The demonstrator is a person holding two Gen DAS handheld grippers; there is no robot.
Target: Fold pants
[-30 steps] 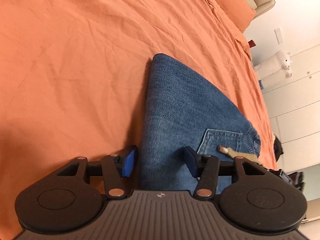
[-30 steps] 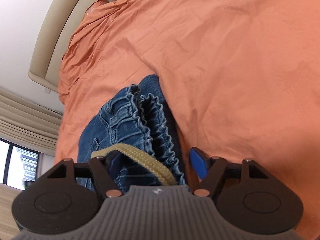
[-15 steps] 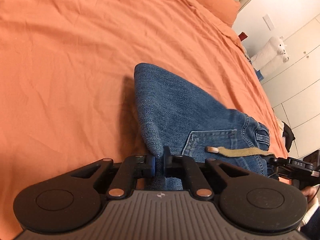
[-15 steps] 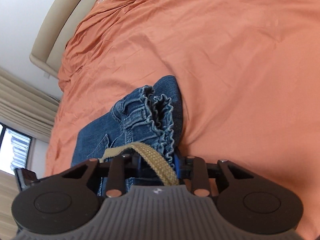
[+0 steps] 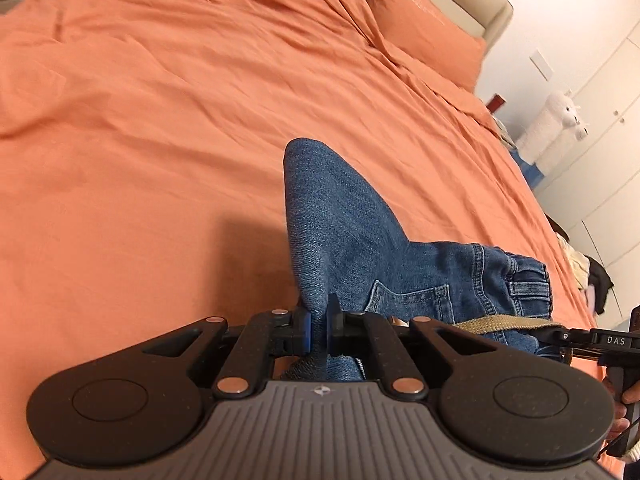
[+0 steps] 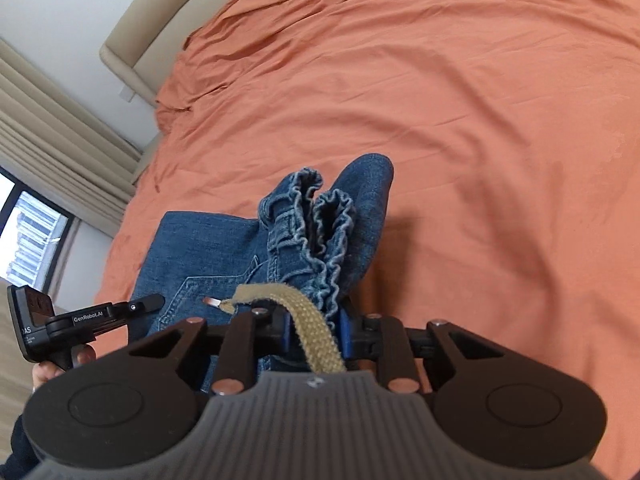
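I see the bed [image 5: 160,160] spread orange, the pants [image 5: 360,240] raised off it between my grippers. Both point steeply downward. My left gripper [image 5: 318,328] is clamped on denim; my right gripper [image 6: 314,328], just closing, pinches waistband and belt [image 6: 316,340].

You have one pair of jeans [image 5: 352,236] on one orange bed [image 5: 160,120], with one tan belt [image 6: 316,332] near you. Far off sits one orange pillow [image 5: 420,28], and at the far right one white plush toy [image 5: 560,120]. Two grippers work: left [image 5: 318,326], right [image 6: 316,330].
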